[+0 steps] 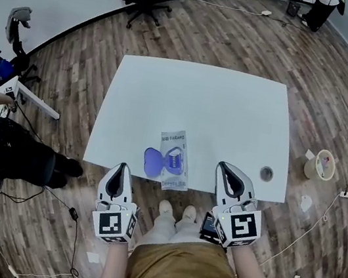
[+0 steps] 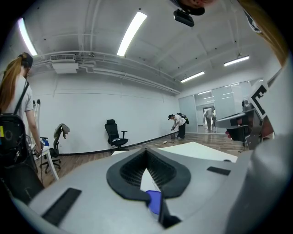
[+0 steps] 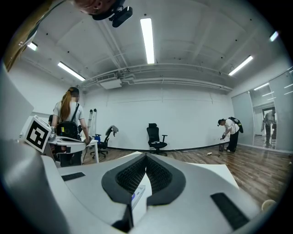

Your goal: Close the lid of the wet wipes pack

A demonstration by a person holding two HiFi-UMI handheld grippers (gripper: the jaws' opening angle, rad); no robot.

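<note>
Head view shows rectangular wipes pack (image 1: 175, 142), oval lid (image 1: 151, 162).

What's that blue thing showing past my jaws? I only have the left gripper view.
Observer: That's the lid of the wet wipes pack. The head view shows it open and flipped out to the pack's left.
Operator: Where's the other gripper?
Observer: The right gripper is over the near edge of the table, to the right of the pack and apart from it.
Operator: Is it holding anything?
Observer: No. The right gripper view shows its jaws together at the tips with nothing between them.
</note>
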